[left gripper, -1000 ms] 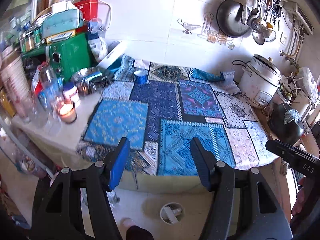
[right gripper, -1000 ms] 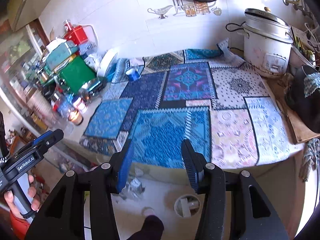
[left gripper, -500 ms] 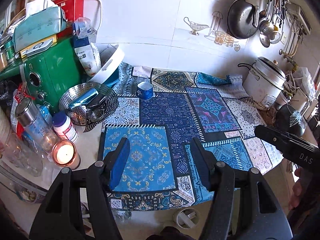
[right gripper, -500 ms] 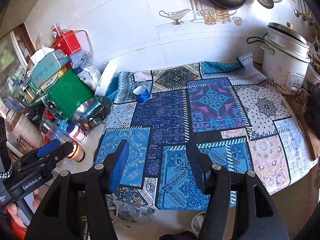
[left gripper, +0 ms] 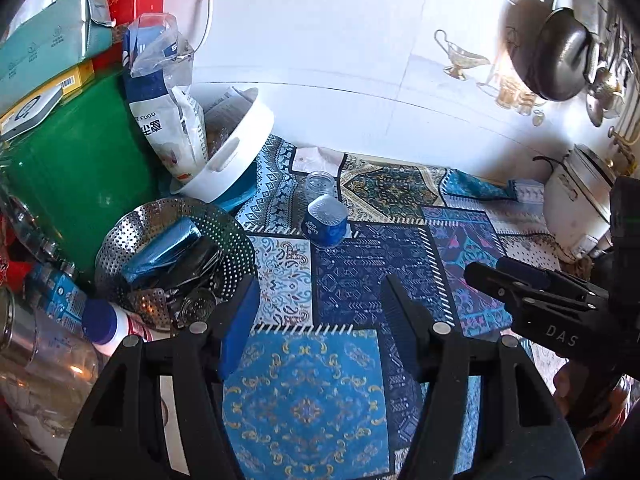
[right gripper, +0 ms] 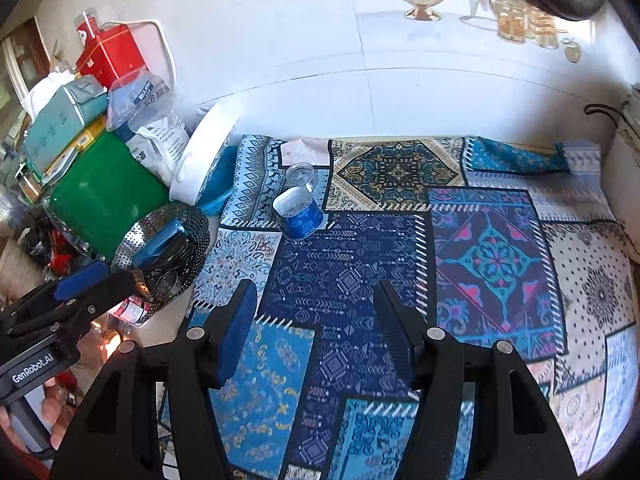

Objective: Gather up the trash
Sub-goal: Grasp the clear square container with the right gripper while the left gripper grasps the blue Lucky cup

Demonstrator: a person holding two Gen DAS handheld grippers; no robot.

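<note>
Both our left claw [left gripper: 316,312] and right claw [right gripper: 316,316], jaws apart and empty, now hang nearer the blue cup [left gripper: 325,220], with the right's jaws just opened wider.

Bright daylight, wall [left gripper: 340,40] glare-washed; strong fisheye bending, dark vignette corners, slight motion blur at edges.

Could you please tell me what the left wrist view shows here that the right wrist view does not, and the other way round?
Only the left wrist view shows the hanging dark pan, the white rice cooker and the right gripper from the side. Only the right wrist view shows the candle flame and the left gripper from the side. Both show the blue cup lying on the patterned cloth, the steel strainer basket and the green appliance; both grippers stand open and empty.
</note>
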